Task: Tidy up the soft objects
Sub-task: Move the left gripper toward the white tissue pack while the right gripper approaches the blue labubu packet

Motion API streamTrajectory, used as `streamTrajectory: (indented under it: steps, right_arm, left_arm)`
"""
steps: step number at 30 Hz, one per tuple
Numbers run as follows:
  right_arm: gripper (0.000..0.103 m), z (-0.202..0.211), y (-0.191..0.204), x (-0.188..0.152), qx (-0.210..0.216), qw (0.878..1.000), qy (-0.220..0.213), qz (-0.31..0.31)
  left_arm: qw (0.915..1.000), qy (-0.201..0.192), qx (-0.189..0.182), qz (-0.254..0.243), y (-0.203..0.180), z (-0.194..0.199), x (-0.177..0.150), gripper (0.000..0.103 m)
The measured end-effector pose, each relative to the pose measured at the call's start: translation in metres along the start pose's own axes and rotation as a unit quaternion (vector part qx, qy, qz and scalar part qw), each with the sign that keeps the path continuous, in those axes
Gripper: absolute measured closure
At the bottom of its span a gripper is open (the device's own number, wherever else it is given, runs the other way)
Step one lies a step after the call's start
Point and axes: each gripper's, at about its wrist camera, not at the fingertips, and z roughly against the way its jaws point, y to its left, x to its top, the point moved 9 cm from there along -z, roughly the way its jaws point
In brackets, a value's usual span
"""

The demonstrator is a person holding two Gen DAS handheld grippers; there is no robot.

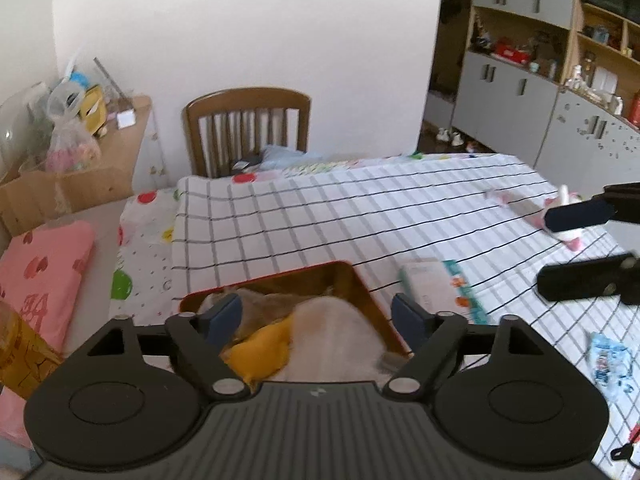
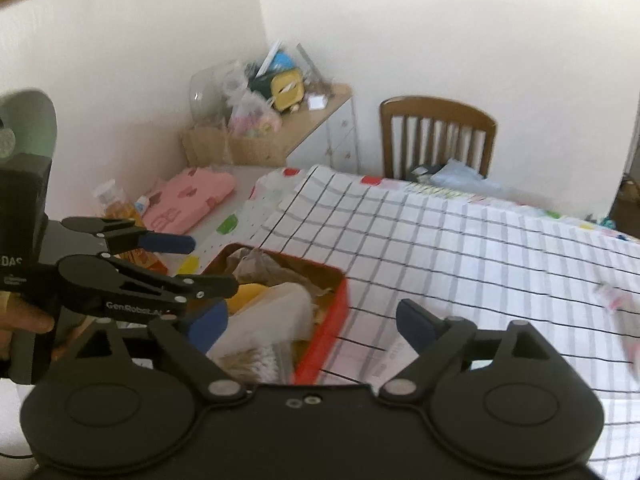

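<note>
Both tools, left (image 1: 318, 314) and right (image 2: 310, 326), wide (nothing gripped) above red tin (image 2: 326, 330) of seemingly soft cloths (image 1: 340, 332).

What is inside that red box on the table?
The red box holds a heap of soft cloths: a white one, a yellow one, a brownish one. Anything beneath is covered.

White wall (image 1: 248, 24), wooden chair (image 1: 248, 128).

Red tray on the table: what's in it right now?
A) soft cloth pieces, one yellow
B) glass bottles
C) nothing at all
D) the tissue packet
A: the red tray holds rumpled cloths, among them a yellow cloth beside a white cloth.
</note>
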Motion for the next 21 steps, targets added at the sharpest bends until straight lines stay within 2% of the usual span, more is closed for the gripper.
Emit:
streamTrajectory:
  steps: [4, 10, 16, 21]
  right_arm:
    - [0.004, 0.035, -0.023, -0.005, -0.016, 1.0, -0.017, -0.013]
    - [0.001, 0.081, -0.062, -0.028, -0.058, 0.997, -0.028, -0.03]
    - [0.001, 0.119, -0.108, -0.059, -0.099, 0.992, -0.028, -0.066]
    - [0.001, 0.135, -0.142, -0.091, -0.124, 0.987, -0.015, -0.097]
  left_arm:
    - [0.9999, -0.002, -0.013, -0.005, -0.021, 0.004, 0.005, 0.019]
    - [0.9994, -0.001, -0.032, -0.01, -0.052, 0.001, 0.011, 0.018]
    - [0.9983, -0.016, -0.051, -0.025, -0.089, -0.002, 0.021, 0.006]
    - [0.9971, -0.021, -0.063, -0.037, -0.126, -0.013, 0.029, 0.004]
